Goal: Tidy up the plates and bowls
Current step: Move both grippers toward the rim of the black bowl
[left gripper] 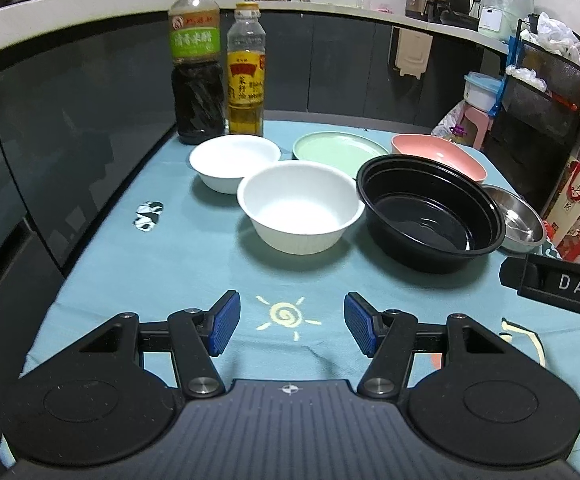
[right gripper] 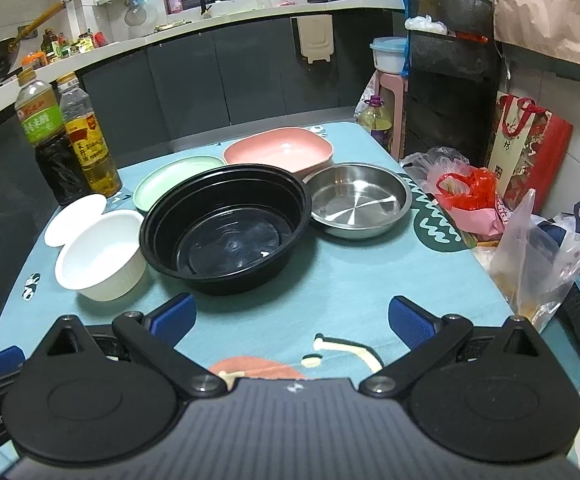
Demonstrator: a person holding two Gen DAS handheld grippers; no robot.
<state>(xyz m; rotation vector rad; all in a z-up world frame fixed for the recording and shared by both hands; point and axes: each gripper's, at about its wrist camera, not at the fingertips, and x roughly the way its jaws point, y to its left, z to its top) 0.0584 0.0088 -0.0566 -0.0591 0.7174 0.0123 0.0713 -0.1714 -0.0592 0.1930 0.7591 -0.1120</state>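
Presently both empty: left gripper (left gripper: 292, 326) spread over the teal tablecloth (left gripper: 194, 264), right gripper (right gripper: 290, 326) spread wide before the black plastic bowl (right gripper: 226, 226); white bowl (right gripper: 100, 258) touching it.

Left gripper (left gripper: 292, 322): jaws apart, empty, above the desk (left gripper: 194, 280). Ahead: two white bowls (left gripper: 300, 208), black bowl (left gripper: 430, 216), green plate (left gripper: 340, 150).

The black bowl (right gripper: 226, 228) looks like glossy plastic. The pan (right gripper: 358, 200) at frame right is shiny brushed metal. The white bowl (left gripper: 300, 206) is matt, the tablecloth (left gripper: 194, 264) soft cloth, the gripper pads (left gripper: 226, 322) ribbed blue.
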